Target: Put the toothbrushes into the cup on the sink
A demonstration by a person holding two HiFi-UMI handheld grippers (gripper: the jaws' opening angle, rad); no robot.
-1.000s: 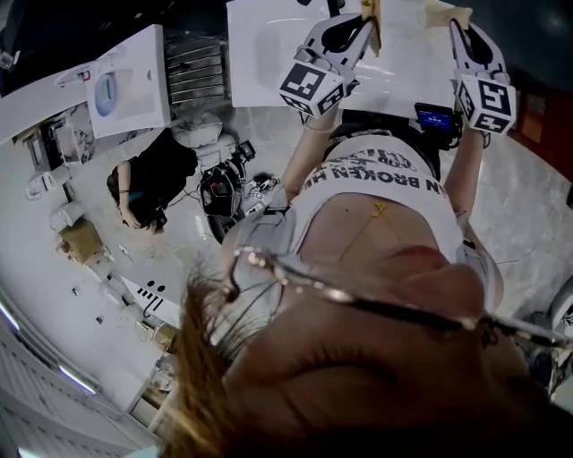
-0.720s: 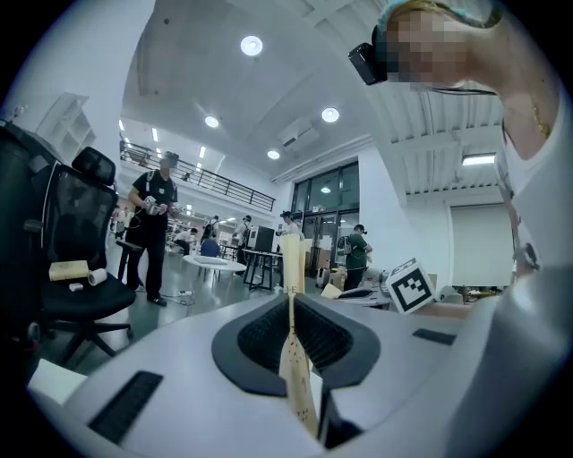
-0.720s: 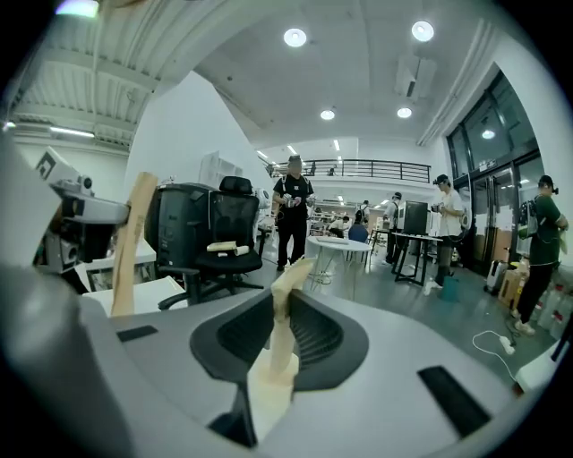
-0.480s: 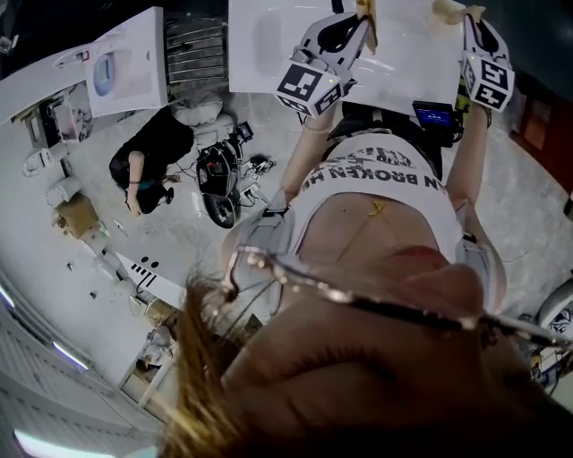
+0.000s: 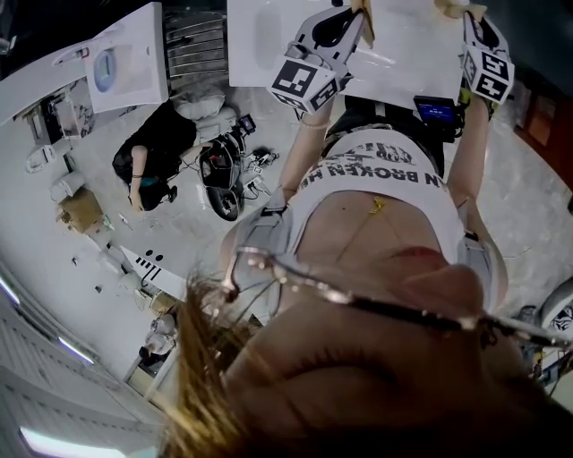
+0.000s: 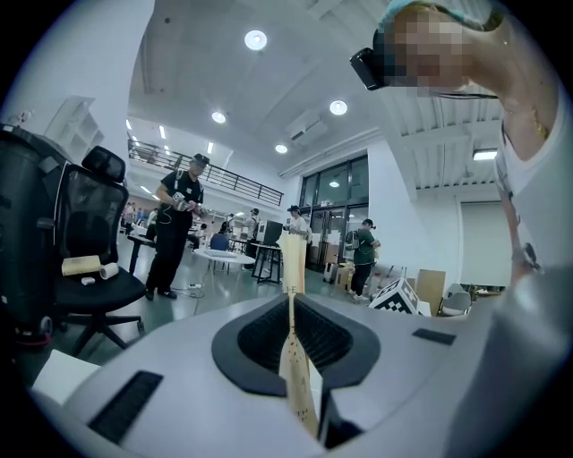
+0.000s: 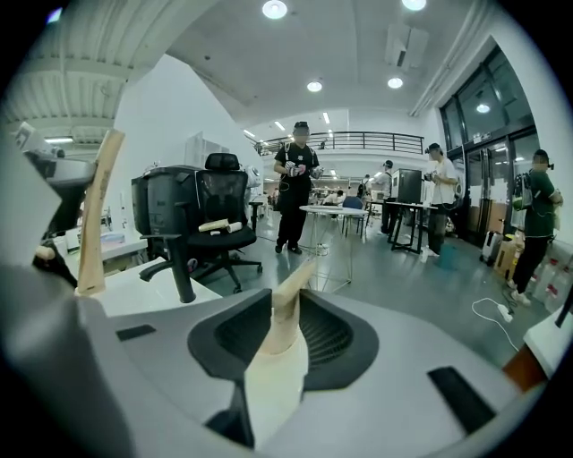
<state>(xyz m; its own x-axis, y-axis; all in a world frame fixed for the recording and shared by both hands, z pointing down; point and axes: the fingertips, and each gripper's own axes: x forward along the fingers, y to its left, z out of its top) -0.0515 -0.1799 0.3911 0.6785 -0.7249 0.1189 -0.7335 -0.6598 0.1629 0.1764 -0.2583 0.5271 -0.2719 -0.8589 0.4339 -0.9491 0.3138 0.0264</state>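
My left gripper (image 5: 361,12) is at the top of the head view, over a white sink top (image 5: 269,54). It is shut on a thin bamboo toothbrush (image 6: 294,358) that stands up between its pads, head outward. My right gripper (image 5: 467,11) is to its right and holds a thicker cream toothbrush (image 7: 279,344). The right jaws have just been opening a little. The cream handle still sits between them, leaning on the left pad. The bamboo toothbrush (image 7: 97,215) also shows at the left of the right gripper view. No cup shows in any view.
A person in black crouches on the floor (image 5: 157,156) beside gear with cables (image 5: 224,183). A black office chair (image 7: 192,224) stands past the white top's edge (image 7: 143,295). Beyond it are a round table (image 7: 336,215) and several standing people.
In the head view my right gripper has slid toward the top edge, over the white top. The left gripper has barely shifted. Both toothbrushes stay between their jaws.
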